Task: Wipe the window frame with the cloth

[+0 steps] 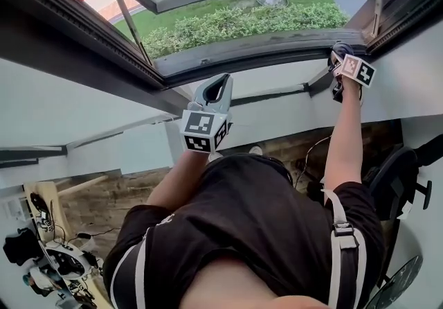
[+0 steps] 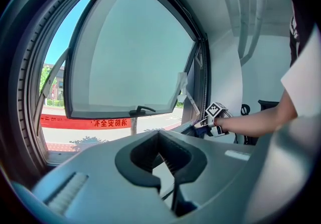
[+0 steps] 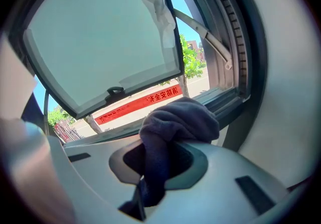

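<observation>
Cloth, dark, likely soft and light, pinched at its bunched middle by the right gripper beside the window frame; left gripper closed, empty.

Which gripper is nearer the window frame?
Right. The right gripper, gripping the cloth, is at the window frame's lower corner; the left gripper is held clear of it, farther back.

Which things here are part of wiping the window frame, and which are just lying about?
In the job:
cloth, clamped in the right tool
window frame

Just lying about:
left tool, shut and empty
dark chair
white gear lower left in the head view
white scrap on the open sash
</observation>
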`<state>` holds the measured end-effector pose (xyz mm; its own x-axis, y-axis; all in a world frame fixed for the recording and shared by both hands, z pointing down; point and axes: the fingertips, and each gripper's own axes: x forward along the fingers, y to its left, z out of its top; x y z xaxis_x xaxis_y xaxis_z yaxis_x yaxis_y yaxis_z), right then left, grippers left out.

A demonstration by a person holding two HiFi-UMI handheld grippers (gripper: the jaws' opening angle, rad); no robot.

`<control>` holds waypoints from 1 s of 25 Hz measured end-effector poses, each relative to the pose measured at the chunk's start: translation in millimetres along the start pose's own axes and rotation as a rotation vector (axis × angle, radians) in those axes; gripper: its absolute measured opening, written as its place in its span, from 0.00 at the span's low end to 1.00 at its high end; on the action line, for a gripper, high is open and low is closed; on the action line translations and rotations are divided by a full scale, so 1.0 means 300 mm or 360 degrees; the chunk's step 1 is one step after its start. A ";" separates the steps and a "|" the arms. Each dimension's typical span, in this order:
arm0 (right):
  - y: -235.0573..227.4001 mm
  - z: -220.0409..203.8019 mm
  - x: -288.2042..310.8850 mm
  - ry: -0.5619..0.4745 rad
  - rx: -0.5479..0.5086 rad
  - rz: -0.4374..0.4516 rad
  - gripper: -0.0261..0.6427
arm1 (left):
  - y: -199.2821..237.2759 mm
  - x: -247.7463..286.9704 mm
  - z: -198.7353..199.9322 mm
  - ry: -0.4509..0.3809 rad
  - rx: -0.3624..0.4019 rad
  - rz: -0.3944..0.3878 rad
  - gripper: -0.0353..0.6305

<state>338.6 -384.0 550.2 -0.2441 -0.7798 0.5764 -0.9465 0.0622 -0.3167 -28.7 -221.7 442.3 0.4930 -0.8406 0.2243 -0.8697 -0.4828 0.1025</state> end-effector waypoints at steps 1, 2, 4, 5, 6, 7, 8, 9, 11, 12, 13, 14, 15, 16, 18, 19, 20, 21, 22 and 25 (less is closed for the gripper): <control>0.014 -0.006 0.001 0.0001 -0.0002 0.0011 0.13 | 0.004 -0.003 -0.002 0.0000 -0.0004 -0.0001 0.06; 0.028 -0.012 0.001 0.0002 -0.0005 0.0021 0.13 | 0.007 -0.006 -0.003 0.0001 -0.0008 -0.0002 0.06; 0.054 -0.022 0.003 0.0010 -0.0013 0.0035 0.13 | 0.011 -0.009 -0.007 0.0003 -0.0014 -0.0007 0.06; 0.068 -0.028 0.005 0.0016 -0.0019 0.0043 0.13 | 0.013 -0.009 -0.009 0.0004 -0.0015 -0.0011 0.06; 0.082 -0.033 0.007 0.0022 -0.0025 0.0053 0.13 | 0.014 -0.009 -0.011 0.0006 -0.0017 -0.0015 0.06; 0.098 -0.040 0.009 0.0030 -0.0032 0.0066 0.13 | 0.014 -0.009 -0.014 0.0008 -0.0018 -0.0020 0.06; 0.114 -0.047 0.011 0.0037 -0.0037 0.0082 0.13 | 0.015 -0.009 -0.016 0.0011 -0.0018 -0.0024 0.06; 0.131 -0.054 0.013 0.0044 -0.0043 0.0099 0.13 | 0.014 -0.008 -0.018 0.0013 -0.0017 -0.0029 0.06; 0.159 -0.066 0.016 0.0055 -0.0052 0.0128 0.13 | 0.011 -0.005 -0.020 0.0018 -0.0015 -0.0037 0.06; 0.171 -0.072 0.017 0.0059 -0.0056 0.0139 0.13 | 0.008 -0.003 -0.021 0.0019 -0.0013 -0.0041 0.06; 0.182 -0.077 0.017 0.0064 -0.0063 0.0147 0.13 | 0.004 0.000 -0.021 0.0019 -0.0013 -0.0046 0.06; 0.192 -0.082 0.017 0.0067 -0.0072 0.0151 0.13 | 0.001 0.003 -0.020 0.0017 -0.0012 -0.0051 0.06; 0.203 -0.087 0.017 0.0070 -0.0085 0.0151 0.13 | -0.003 0.005 -0.017 0.0014 -0.0012 -0.0056 0.06; 0.215 -0.091 0.017 0.0073 -0.0097 0.0152 0.13 | -0.008 0.007 -0.015 0.0012 -0.0011 -0.0060 0.06; 0.240 -0.101 0.017 0.0082 -0.0118 0.0168 0.13 | -0.018 0.011 -0.014 0.0011 -0.0009 -0.0069 0.06; 0.253 -0.107 0.017 0.0087 -0.0126 0.0182 0.13 | -0.022 0.013 -0.015 0.0013 -0.0009 -0.0072 0.06; 0.266 -0.113 0.018 0.0093 -0.0134 0.0196 0.13 | -0.026 0.016 -0.017 0.0015 -0.0009 -0.0075 0.06; 0.279 -0.118 0.019 0.0098 -0.0143 0.0208 0.13 | -0.028 0.018 -0.017 0.0016 -0.0009 -0.0076 0.06; 0.291 -0.122 0.021 0.0102 -0.0152 0.0217 0.13 | -0.029 0.019 -0.016 0.0014 -0.0009 -0.0075 0.06; 0.329 -0.135 0.022 0.0117 -0.0186 0.0241 0.13 | -0.028 0.020 -0.014 0.0011 -0.0009 -0.0065 0.06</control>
<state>235.1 -357.9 553.3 -0.3963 -0.7089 0.5834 -0.9148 0.2504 -0.3171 -18.6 -221.4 446.9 0.5280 -0.8184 0.2268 -0.8490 -0.5152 0.1173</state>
